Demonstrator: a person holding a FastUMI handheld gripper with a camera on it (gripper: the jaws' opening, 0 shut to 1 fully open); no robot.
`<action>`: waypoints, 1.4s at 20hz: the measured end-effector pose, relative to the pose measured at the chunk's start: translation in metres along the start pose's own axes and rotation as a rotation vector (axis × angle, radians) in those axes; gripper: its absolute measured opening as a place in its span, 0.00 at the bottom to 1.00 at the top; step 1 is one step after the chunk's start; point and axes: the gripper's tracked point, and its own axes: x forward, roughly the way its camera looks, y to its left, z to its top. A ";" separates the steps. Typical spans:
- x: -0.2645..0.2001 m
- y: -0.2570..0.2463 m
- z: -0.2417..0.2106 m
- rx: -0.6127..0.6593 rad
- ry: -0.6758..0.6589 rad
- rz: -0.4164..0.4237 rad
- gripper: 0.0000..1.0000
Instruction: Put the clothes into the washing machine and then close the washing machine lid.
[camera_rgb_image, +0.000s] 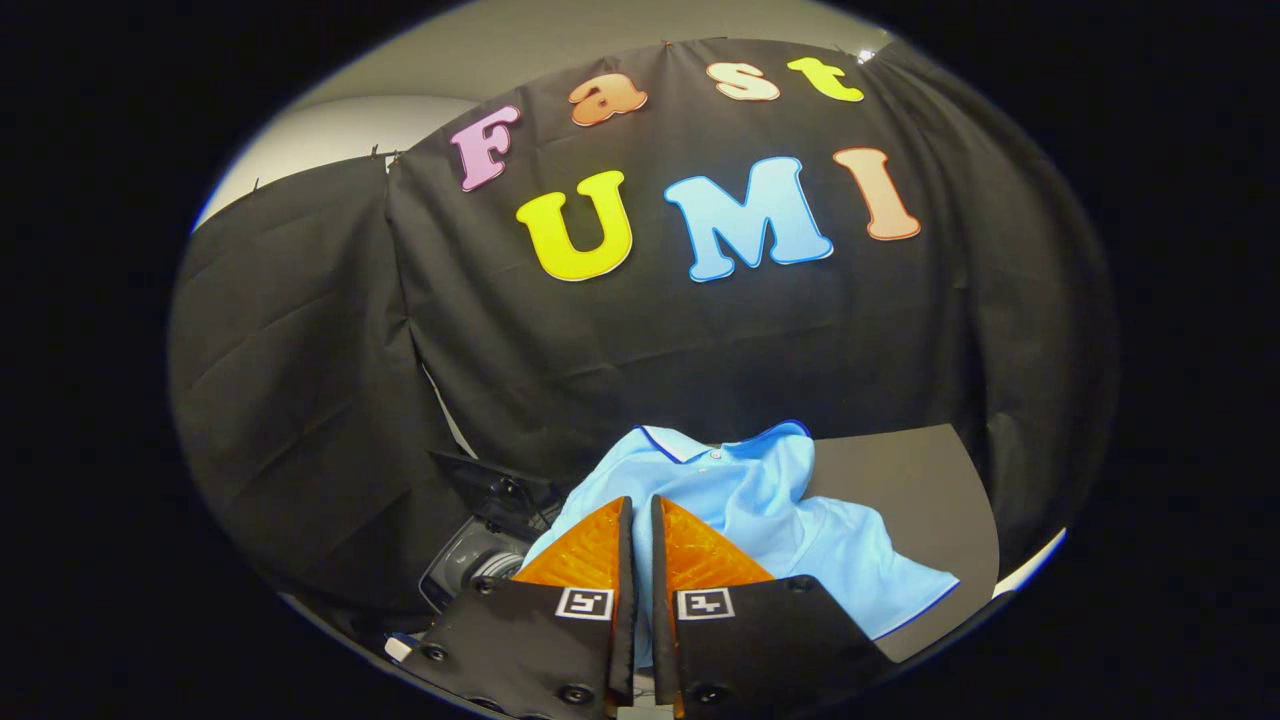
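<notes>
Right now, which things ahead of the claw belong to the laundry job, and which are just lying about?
Job:
- light blue polo shirt, crumpled just ahead of the claw, whose fingers stand nearly together
- dark machine part beside the shirt, probably the washing machine; too little shows to be sure

Lying about:
- dark mat under the shirt
- black cloth wall behind

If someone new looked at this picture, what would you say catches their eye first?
Most striking is the light blue polo shirt, crumpled on a dark surface just ahead of the fingers. Next come the gripper's orange fingers, nearly closed with shirt fabric in the narrow gap. Beside them lies the washing machine.
</notes>
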 end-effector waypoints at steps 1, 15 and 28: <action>0.000 0.005 0.004 -0.002 -0.006 -0.002 0.09; 0.033 0.031 -0.035 -0.137 0.086 -0.270 0.96; 0.032 0.030 -0.046 -0.135 0.116 -0.324 0.02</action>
